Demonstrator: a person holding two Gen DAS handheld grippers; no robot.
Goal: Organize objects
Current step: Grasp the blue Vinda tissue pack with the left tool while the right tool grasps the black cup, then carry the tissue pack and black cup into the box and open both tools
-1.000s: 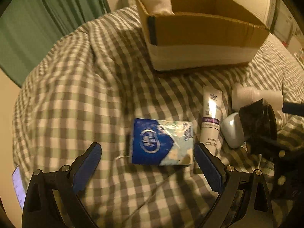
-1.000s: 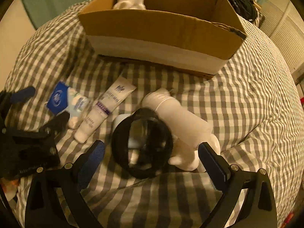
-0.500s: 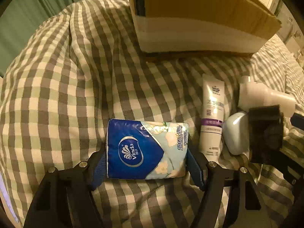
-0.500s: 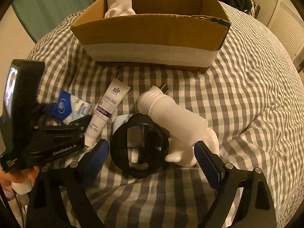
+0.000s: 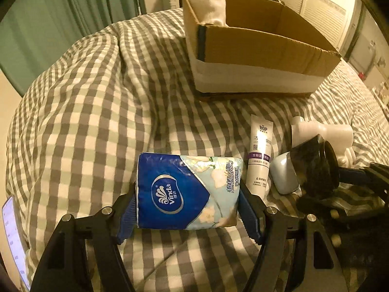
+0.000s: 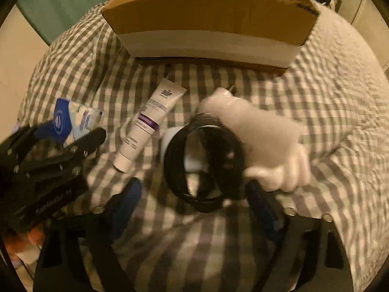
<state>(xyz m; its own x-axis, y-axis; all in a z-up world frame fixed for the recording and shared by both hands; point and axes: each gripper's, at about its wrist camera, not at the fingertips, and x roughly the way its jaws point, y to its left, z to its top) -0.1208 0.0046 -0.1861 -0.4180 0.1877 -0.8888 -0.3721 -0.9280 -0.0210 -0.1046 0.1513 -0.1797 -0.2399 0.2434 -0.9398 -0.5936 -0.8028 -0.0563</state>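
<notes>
A blue and pale Vinda tissue pack point(image 5: 184, 192) sits between the blue pads of my left gripper point(image 5: 187, 194), which is shut on its two ends just above the checked bedcover point(image 5: 97, 121). In the right wrist view, a black ring-shaped roll point(image 6: 175, 165) lies between the fingers of my right gripper point(image 6: 194, 189). Those jaws are closing, and the left pad still stands clear of the roll. The roll leans against a white bulky device point(image 6: 262, 131) and a small white rounded case point(image 6: 172, 136). A white tube point(image 6: 148, 121) with a purple band lies between the tissue pack and the roll.
An open cardboard box point(image 5: 255, 73) with a white band stands further back on the bed, with a white cloth point(image 5: 209, 7) in its corner. A green curtain point(image 5: 60, 24) hangs at the left. A lit phone screen point(image 5: 12, 238) shows at the lower left edge.
My left gripper came down around the tissue pack and closed on it, then tilted up a little. My right gripper's jaws narrowed around the black roll.
</notes>
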